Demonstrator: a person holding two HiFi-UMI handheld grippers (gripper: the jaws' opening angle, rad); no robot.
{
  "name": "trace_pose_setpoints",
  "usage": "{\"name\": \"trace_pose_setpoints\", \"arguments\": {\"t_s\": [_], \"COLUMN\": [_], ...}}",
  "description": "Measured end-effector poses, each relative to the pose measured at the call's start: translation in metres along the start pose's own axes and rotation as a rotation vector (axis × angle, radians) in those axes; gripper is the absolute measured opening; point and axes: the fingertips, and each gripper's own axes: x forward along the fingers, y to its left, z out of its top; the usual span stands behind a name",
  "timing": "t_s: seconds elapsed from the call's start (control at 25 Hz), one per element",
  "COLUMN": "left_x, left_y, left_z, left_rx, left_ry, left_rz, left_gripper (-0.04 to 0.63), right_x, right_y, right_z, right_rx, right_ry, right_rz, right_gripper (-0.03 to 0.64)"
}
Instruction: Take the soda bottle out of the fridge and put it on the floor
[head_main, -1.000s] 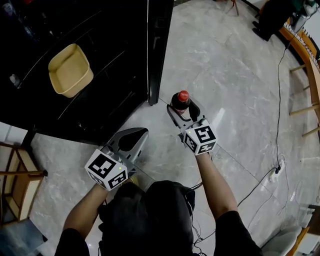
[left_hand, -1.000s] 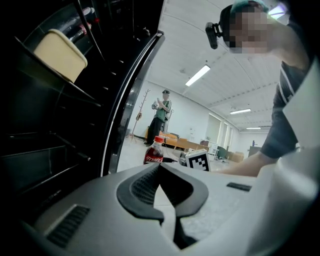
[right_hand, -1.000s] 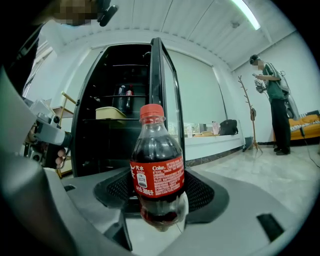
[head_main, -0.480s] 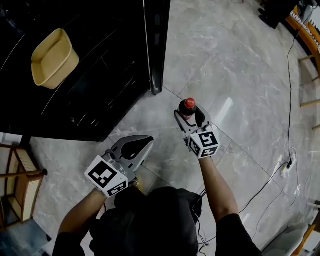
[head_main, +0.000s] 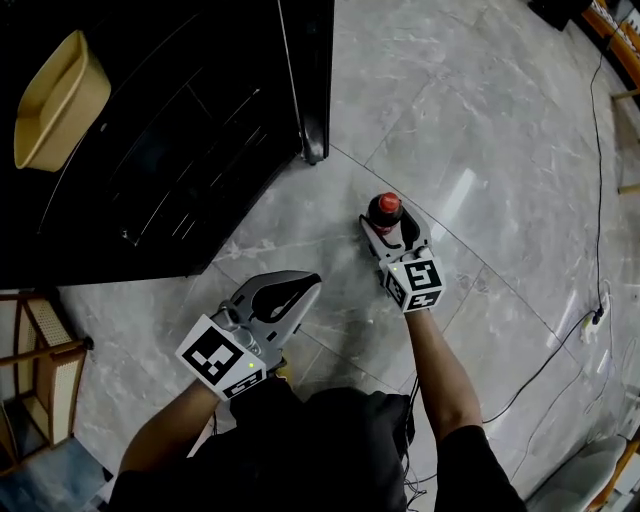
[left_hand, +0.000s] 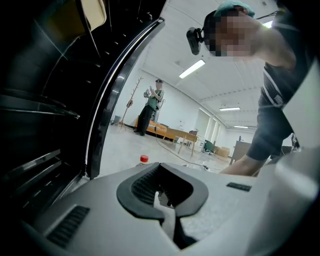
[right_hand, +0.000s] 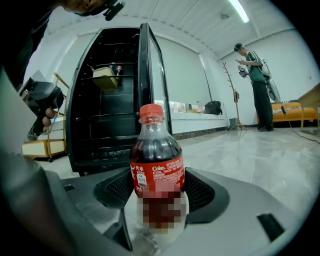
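While the right gripper has its fingers clamped on the dark cola soda bottle with red cap and red label, the bottle stands upright, low over the grey marbled tile floor and clear of the open black fridge, just out from its door edge. The left gripper hangs further out from the fridge, its fingers drawn together on nothing.

Risks, as judged:
- Release before the base is seated flat: the bottle is tall and narrow and would likely topple and roll on the smooth tile.
- Uneven opening of the fingers could drag the label side and tip it.

Not verifiable:
- The bottle base is hidden behind the fingers from above and lies under a mosaic patch in the right gripper view, so floor contact cannot be confirmed.
- The fridge interior is dark; a pale yellow plastic tub on a shelf is cut off at the frame edge
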Motion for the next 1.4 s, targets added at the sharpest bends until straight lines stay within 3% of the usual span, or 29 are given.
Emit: {"name": "trace_pose_setpoints", "arguments": {"t_s": [0.6,1.4], "left_x": [0.013,0.019], "left_y": [0.006,0.005], "left_z": [-0.042,-0.051], "left_rx": [-0.049,-0.071], "left_ry": [0.035,0.047], "left_rz": [0.019,0.038], "left_gripper": [0.006,0.006], "right_x": [-0.004,-0.011], "right_y": [-0.023,-0.024], "right_z": [-0.044,-0.055], "right_rx": [0.065,0.003], "right_ry": [-0.039,-0.066], "right_rz": [-0.051,-0.037], "right_gripper": [0.321,0.321]}}
